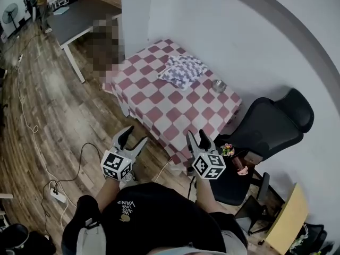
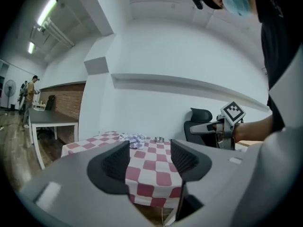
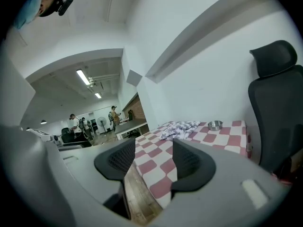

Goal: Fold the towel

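Observation:
A crumpled white-and-blue patterned towel lies on the far part of a table covered by a red-and-white checked cloth. The towel also shows small in the left gripper view and in the right gripper view. My left gripper and right gripper hover side by side in front of the table's near edge, well short of the towel. Both stand open with nothing between their jaws. From the left gripper I see the right one's marker cube off to the right.
A small metal bowl sits on the table right of the towel. A black office chair stands at the table's right, by the white wall. Cables and a power strip lie on the wooden floor at left. People stand far off.

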